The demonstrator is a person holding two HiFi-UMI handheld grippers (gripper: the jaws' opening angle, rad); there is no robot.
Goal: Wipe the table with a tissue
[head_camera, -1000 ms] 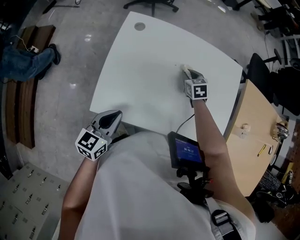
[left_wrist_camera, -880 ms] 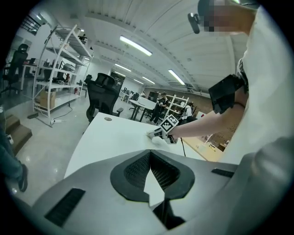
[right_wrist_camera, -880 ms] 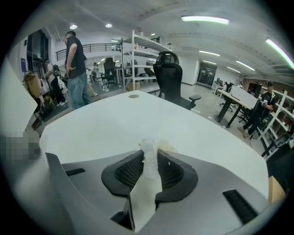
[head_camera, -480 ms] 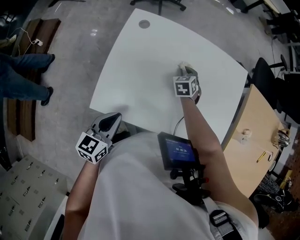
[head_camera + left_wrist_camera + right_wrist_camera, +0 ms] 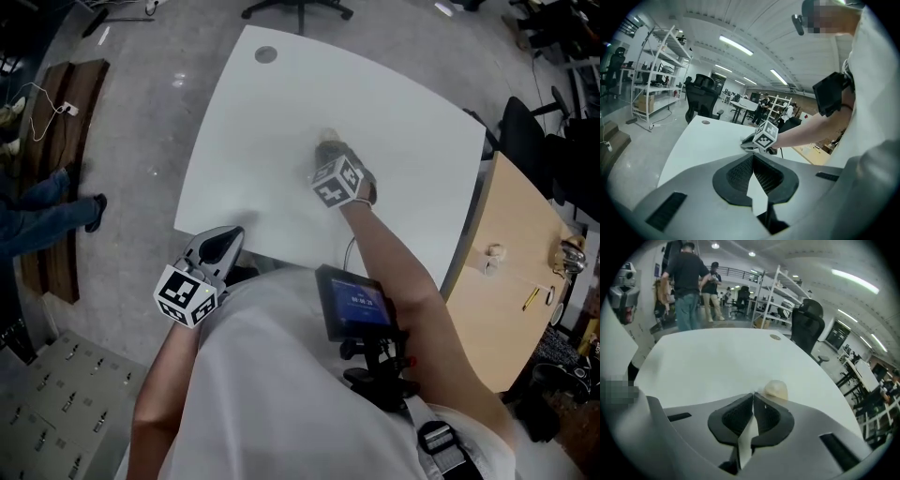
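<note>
On white bench [image 5: 253, 122], right claw [image 5: 753, 394] pressed together, crumpled tissue [image 5: 776, 389] just beyond its tips; at near edge, left claw [image 5: 753, 157] likewise pressed together.

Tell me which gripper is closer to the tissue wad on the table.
Right. The right gripper has its tips right at the tissue wad, mid-table. The left gripper hangs at the table's near edge, well away from it.
</note>
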